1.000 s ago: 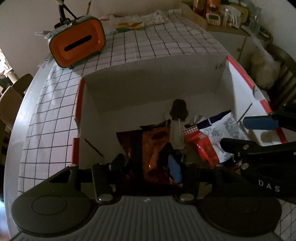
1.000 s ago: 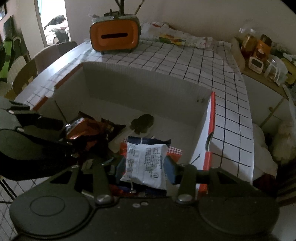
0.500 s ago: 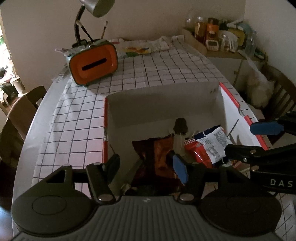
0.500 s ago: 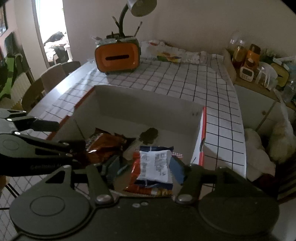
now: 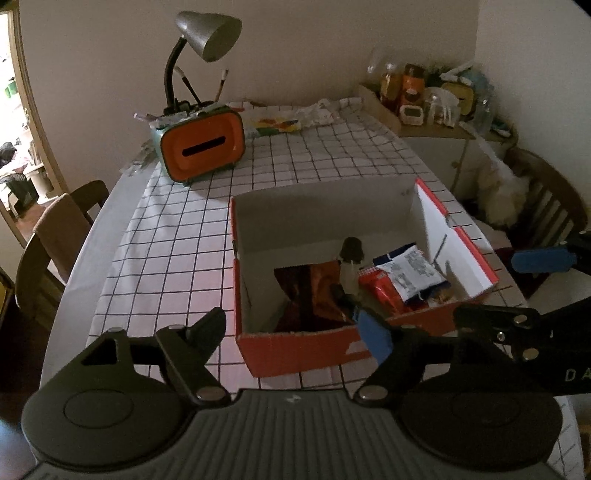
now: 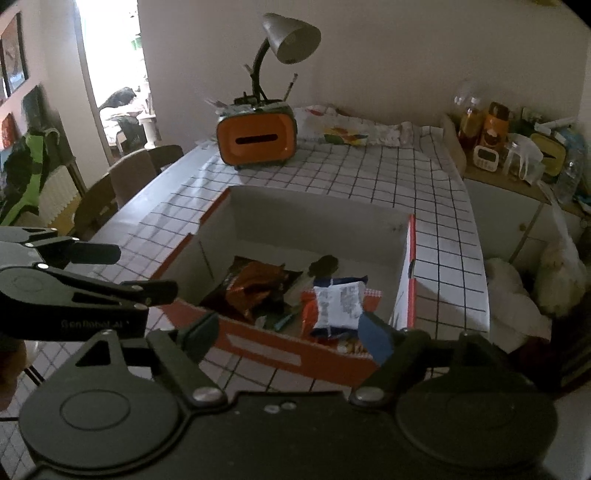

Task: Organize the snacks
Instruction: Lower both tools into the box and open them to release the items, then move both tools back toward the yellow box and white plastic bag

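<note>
An orange cardboard box (image 5: 295, 350) (image 6: 258, 345) stands on the checked tablecloth. Inside lie a dark orange crinkled snack bag (image 5: 314, 291) (image 6: 255, 286), a white packet (image 5: 413, 271) (image 6: 338, 302) on top of a red packet (image 5: 380, 290) (image 6: 308, 310), and a small dark object (image 5: 351, 249) (image 6: 324, 264). My left gripper (image 5: 295, 334) hangs above the box's near wall, jaws opening, nothing between them. My right gripper (image 6: 284, 338) hovers over the near wall too, jaws opening and empty. Each gripper shows at the side of the other's view.
An orange tissue holder (image 5: 203, 149) (image 6: 256, 138) with a grey desk lamp (image 5: 207, 33) stands at the table's far side. A shelf of jars (image 5: 424, 99) lies at the right, chairs (image 5: 55, 243) at the left, a wooden chair (image 5: 546, 206) at the right.
Both grippers let go of their snack bags, opened wider and pulled back and up out of the box. The orange bag and the white packet now lie inside it.
</note>
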The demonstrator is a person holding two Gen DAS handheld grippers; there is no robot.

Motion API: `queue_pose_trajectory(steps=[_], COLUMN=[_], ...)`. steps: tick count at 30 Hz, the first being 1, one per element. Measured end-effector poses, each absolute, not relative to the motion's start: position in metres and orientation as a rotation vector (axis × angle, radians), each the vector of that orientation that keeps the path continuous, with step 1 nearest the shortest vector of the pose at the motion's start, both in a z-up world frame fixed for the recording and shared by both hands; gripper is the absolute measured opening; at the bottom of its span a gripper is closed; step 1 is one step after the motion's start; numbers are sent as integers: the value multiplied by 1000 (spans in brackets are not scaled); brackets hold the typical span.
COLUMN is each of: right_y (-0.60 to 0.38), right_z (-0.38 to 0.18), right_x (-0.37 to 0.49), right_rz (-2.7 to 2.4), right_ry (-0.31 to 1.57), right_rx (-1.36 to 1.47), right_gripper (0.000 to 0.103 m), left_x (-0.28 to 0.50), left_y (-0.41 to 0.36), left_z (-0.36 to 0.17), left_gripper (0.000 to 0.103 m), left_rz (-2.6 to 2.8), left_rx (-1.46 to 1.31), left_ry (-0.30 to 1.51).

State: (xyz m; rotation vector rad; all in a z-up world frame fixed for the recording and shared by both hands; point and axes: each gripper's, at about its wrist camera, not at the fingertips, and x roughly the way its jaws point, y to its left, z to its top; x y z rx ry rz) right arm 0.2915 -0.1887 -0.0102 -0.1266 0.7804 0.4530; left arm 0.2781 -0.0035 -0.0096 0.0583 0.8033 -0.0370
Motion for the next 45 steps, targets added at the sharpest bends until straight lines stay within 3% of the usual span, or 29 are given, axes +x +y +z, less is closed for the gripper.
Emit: queue_pose_trajectory(steps=[3,13,25,33,45], right_y=[-191,-205,-230,-238,-250], right_z=[-6,1,-24,-60,-90], right_x=[277,229,189,178,214], right_rz=[457,488,463,426,374], right_ry=[768,743,812,873,944], right_rx=[-120,-49,-22,-52,-19], right_gripper=[92,102,103,103,102], left_x=[264,212,166,152,144], left_y=[-4,-4,-17,-22,-45], left_z=[-6,1,-11,-48,-88], left_gripper=[81,85,93,95,95], left_rz=[-49,-80,-136,-142,-160], left_rx=[61,52,35,2,19], left_ry=[791,735,734,818,889])
